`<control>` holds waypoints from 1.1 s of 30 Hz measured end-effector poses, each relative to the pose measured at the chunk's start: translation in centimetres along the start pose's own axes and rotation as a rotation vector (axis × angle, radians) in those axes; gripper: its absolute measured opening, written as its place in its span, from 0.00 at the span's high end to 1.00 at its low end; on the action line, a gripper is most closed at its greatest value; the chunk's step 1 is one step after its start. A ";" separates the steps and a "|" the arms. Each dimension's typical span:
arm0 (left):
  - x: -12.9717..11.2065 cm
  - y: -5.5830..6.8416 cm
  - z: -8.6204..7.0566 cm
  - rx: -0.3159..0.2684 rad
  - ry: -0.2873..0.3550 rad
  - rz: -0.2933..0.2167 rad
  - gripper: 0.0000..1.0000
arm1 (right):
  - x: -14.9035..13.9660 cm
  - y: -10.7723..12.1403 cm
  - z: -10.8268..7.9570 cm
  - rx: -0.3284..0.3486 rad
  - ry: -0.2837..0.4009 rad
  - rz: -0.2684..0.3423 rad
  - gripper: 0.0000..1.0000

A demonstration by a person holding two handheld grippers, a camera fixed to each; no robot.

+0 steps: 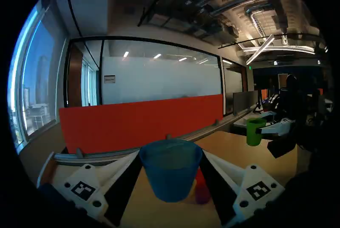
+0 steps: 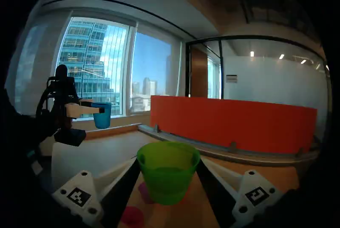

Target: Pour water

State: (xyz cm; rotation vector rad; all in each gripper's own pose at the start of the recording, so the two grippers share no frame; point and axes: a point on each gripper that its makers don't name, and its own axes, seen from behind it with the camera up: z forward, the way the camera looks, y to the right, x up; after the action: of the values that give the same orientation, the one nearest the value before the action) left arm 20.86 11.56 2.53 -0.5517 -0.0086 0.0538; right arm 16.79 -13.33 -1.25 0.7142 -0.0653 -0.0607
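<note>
In the left gripper view my left gripper point(image 1: 171, 172) is shut on a translucent blue cup point(image 1: 171, 168), held upright above the wooden table point(image 1: 229, 143). Far right in that view the right gripper point(image 1: 272, 129) holds a green cup point(image 1: 254, 131). In the right gripper view my right gripper point(image 2: 168, 176) is shut on the translucent green cup point(image 2: 168, 177), upright, with liquid showing in its lower part. At the left of that view the left gripper point(image 2: 87, 109) holds the blue cup point(image 2: 102, 115) up in the air. The two cups are well apart.
An orange divider point(image 1: 140, 121) runs along the table's far side, with a grey rail point(image 2: 221, 149) at its foot. Small red and pink cups point(image 1: 200, 187) stand on the table under the blue cup; pink ones point(image 2: 132, 216) lie under the green cup. Windows point(image 2: 106, 66) are to the left.
</note>
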 end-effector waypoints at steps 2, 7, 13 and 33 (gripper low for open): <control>-0.5 0.2 0.0 -0.005 -0.008 0.004 0.12 | -0.2 0.1 0.0 0.000 -0.006 0.001 0.10; -2.1 0.8 0.0 -0.013 -0.031 0.028 0.12 | -1.1 0.1 0.1 0.005 -0.027 0.004 0.10; -4.2 1.4 0.1 -0.027 -0.069 0.049 0.12 | -2.0 0.3 0.3 0.008 -0.050 0.006 0.10; -10.1 2.7 0.5 -0.081 -0.213 0.080 0.11 | -5.6 1.1 0.2 0.021 -0.134 -0.004 0.10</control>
State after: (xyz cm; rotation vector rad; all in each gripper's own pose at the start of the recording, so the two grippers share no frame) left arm 10.62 13.58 1.64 -0.6251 -0.1973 0.1904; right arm 11.27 -12.22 -0.56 0.7311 -0.1928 -0.1113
